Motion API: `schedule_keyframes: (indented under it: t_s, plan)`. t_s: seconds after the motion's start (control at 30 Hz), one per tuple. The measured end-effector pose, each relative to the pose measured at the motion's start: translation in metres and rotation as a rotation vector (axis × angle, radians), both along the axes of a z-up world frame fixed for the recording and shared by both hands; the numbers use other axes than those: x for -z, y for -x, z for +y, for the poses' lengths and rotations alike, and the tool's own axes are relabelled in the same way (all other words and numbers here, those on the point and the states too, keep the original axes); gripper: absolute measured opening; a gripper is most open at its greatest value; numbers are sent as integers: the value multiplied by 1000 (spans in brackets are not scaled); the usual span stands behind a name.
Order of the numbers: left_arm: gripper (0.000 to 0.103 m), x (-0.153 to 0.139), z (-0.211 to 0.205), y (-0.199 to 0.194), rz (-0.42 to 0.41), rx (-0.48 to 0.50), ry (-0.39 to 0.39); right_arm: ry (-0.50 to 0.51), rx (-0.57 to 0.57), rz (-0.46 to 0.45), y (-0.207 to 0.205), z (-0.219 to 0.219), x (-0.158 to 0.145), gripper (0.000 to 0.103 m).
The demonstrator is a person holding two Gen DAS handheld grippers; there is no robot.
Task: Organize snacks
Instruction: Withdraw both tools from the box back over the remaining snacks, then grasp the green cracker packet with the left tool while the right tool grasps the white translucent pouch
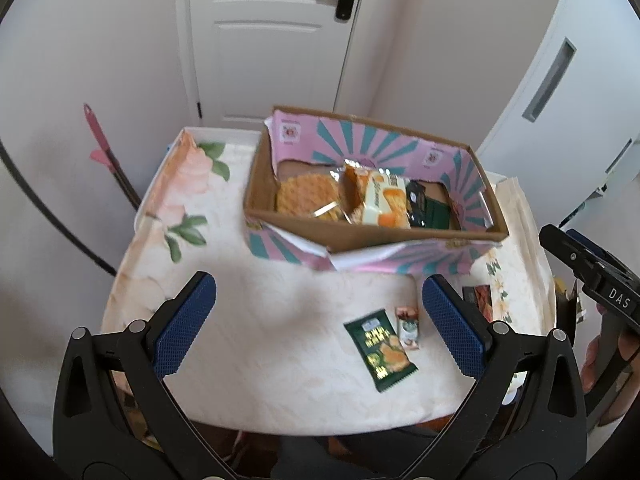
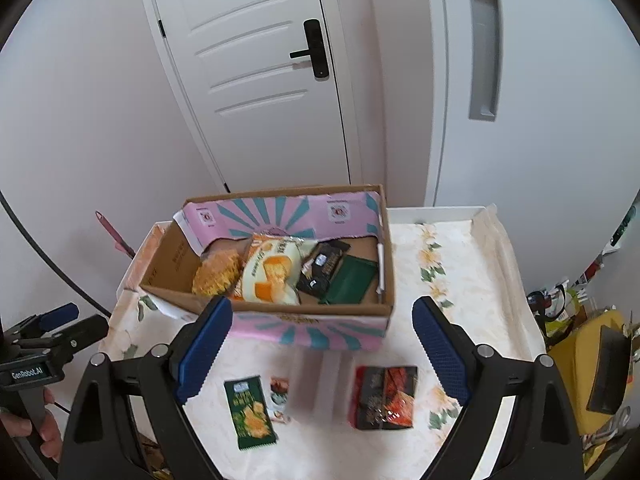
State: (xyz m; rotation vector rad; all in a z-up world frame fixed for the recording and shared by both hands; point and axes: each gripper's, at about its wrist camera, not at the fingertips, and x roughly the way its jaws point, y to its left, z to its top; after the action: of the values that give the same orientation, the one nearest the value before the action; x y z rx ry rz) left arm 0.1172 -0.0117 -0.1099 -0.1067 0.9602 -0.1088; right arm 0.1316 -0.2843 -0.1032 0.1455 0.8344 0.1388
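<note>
A pink and teal cardboard box (image 1: 400,252) (image 2: 312,330) stands on the table and holds several snack packs, among them a cream and orange pack (image 1: 386,202) (image 2: 268,276). On the cloth in front of it lie a green snack pack (image 1: 380,350) (image 2: 249,412), a small brown and white sachet (image 1: 409,327) (image 2: 279,398) and a red and black pack (image 2: 384,396) (image 1: 482,300). My left gripper (image 1: 320,328) is open and empty above the cloth. My right gripper (image 2: 324,348) is open and empty above the loose packs.
The table (image 1: 248,320) wears a floral cloth and has a raised white rim (image 2: 436,212). A white door (image 2: 256,80) and walls stand behind it. A pink-handled tool (image 1: 100,140) leans at the left. Clutter and a yellow object (image 2: 580,352) sit at the right.
</note>
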Motion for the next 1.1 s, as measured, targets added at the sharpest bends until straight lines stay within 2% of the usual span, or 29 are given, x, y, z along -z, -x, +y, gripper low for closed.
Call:
schedule_keyframes:
  t_s: [0.2, 0.53, 0.77, 1.1]
  plan:
    - [103, 23, -26, 17, 61, -36, 6, 4, -25, 43, 12, -28, 14, 90]
    - [103, 83, -63, 37, 191, -129, -17, -5, -134, 131, 18, -57, 44, 90]
    - [102, 118, -72, 29, 231, -199, -7, -7, -257, 172, 13, -46, 77, 89]
    - [92, 150, -80, 1, 242, -226, -45, -37, -286, 200, -4, -31, 107, 89]
